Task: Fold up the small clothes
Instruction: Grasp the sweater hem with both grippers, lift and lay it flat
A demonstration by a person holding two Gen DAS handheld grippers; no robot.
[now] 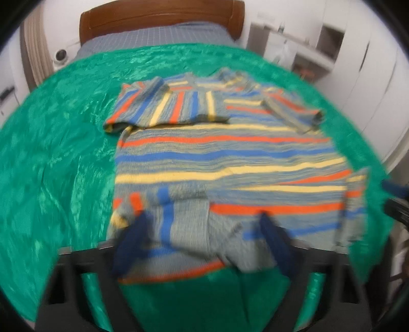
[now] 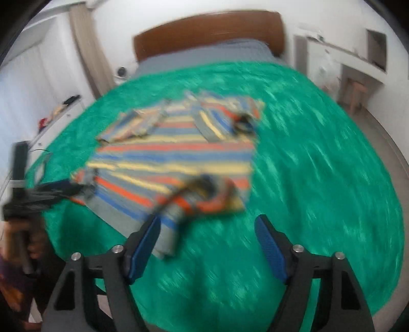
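Note:
A small striped sweater in grey, blue, orange and yellow lies on a green cloth, with both sleeves folded in over the chest and its hem rumpled. My left gripper is open, its blue fingers over the near hem. In the right wrist view the sweater lies ahead and left. My right gripper is open and empty just off the sweater's near corner. The left gripper shows at the sweater's left edge. Both views are blurred.
The green cloth covers a bed with a brown headboard and grey sheet at the far end. White shelves stand at the right, a curtain and a white ledge at the left.

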